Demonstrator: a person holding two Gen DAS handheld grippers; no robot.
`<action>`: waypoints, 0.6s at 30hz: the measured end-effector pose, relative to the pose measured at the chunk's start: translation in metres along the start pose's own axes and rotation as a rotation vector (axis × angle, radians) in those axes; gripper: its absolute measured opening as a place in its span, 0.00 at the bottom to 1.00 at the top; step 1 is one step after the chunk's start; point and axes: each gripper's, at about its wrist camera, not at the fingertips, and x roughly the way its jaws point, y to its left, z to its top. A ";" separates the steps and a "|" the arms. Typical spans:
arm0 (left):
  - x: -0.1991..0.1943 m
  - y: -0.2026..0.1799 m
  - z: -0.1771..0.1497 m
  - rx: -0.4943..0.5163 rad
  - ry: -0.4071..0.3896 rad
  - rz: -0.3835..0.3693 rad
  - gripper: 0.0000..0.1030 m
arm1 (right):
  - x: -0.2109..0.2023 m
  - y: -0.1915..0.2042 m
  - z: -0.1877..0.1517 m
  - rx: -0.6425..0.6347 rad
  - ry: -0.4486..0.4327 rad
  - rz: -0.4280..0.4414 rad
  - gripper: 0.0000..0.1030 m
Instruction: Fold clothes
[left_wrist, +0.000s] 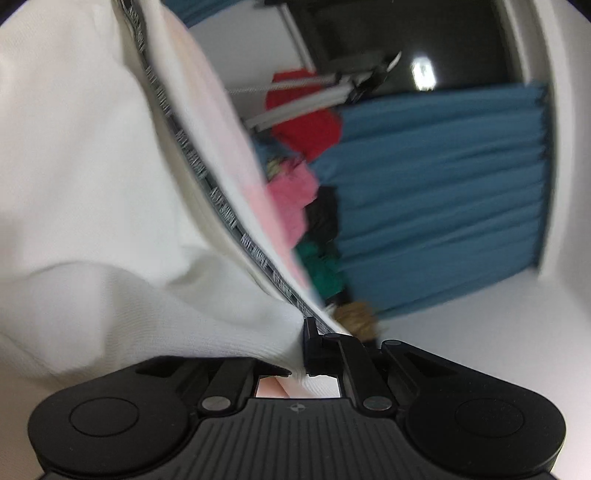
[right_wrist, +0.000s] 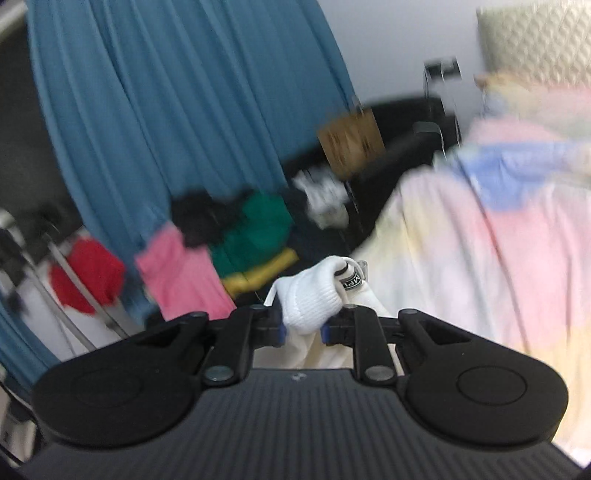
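Cloth: soft white knit garment with a grey printed band (left_wrist: 110, 184), filling the left of the frame, lifted up.
Left tongs (left_wrist: 308, 347): pinching its edge.
Right tongs (right_wrist: 303, 328): pinching a bunched white corner.
Feel: probably light and floppy; best held at edges.

White garment (left_wrist: 92, 177): soft ribbed knit cloth, matt, with woven grey lettered tape (left_wrist: 192, 158). Left gripper (left_wrist: 308, 354): matt black plastic, ribbed body, dull metal pivot pins. Blue curtain (right_wrist: 166, 103): pleated matt cloth.
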 end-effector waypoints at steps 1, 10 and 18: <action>0.006 0.000 -0.003 0.018 0.006 0.025 0.06 | 0.013 -0.004 -0.010 0.012 0.029 -0.005 0.21; 0.012 -0.003 0.003 0.043 0.025 0.061 0.07 | 0.027 -0.050 -0.068 0.109 0.076 0.070 0.73; 0.006 -0.015 -0.008 0.078 0.015 0.118 0.07 | -0.019 -0.064 -0.098 0.095 0.083 0.132 0.75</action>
